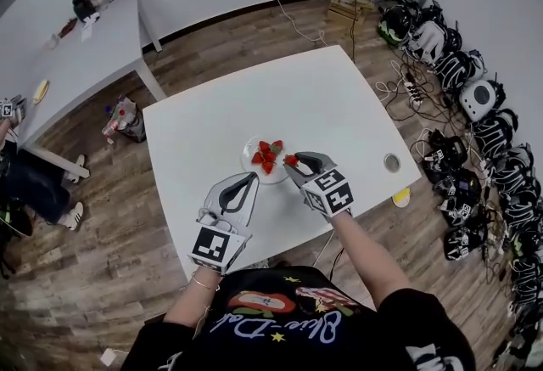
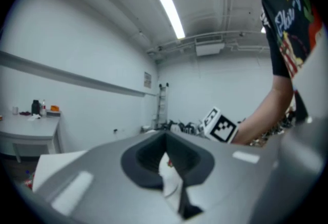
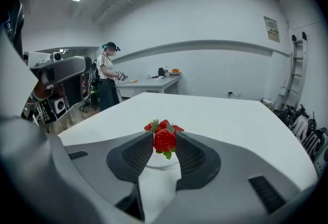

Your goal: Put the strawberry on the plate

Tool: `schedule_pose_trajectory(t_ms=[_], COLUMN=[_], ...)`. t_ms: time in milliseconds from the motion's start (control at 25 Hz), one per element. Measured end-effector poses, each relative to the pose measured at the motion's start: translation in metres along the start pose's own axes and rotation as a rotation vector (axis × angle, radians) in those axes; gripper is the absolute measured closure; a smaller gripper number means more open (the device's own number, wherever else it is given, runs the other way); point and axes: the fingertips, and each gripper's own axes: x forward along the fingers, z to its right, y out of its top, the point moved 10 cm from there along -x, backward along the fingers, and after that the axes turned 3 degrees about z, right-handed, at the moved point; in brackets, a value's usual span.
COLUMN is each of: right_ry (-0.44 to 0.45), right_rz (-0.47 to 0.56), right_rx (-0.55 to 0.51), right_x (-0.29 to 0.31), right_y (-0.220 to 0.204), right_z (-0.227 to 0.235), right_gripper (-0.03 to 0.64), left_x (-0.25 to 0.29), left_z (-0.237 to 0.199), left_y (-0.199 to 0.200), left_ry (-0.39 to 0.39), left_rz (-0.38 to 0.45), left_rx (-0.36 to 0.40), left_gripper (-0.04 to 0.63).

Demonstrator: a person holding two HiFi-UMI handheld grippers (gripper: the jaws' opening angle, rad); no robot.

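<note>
A small white plate (image 1: 247,160) near the table's front holds several red strawberries (image 1: 267,153). My right gripper (image 1: 293,162) is at the plate's right rim, shut on one strawberry (image 1: 291,160). In the right gripper view this strawberry (image 3: 164,141) sits pinched between the dark pads (image 3: 139,154), just above the plate (image 3: 163,160), with the other berries (image 3: 165,126) behind it. My left gripper (image 1: 251,180) hovers just in front of the plate with its tips together and nothing in it. In its own view the left gripper (image 2: 165,138) points up toward the far wall.
The white table (image 1: 322,98) has a small round grey insert (image 1: 391,162) at its right side. Headsets and cables (image 1: 475,98) line the floor on the right. A second table (image 1: 76,47) stands at the back left, with a seated person (image 1: 25,178) beside it.
</note>
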Motion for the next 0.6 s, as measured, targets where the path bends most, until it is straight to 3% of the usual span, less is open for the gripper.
schedule_pose_trajectory(t_ms=[240,600], right_ry=[0.049,0.066], right_rz=[-0.098,-0.131], right_rx=[-0.028,-0.004], right_x=[0.035,0.058], right_y=[-0.009,-0.021], right_z=[0.004,0.01], right_gripper=[0.474,0.474], left_x=[0.005,-0.018], left_z=[-0.01,-0.016], left_y=[-0.006,-0.01], left_ry=[0.034,0.084], left_rz=[-0.006,-0.03], left_rx=[-0.066,-0.115], left_gripper=[0.598,0.598])
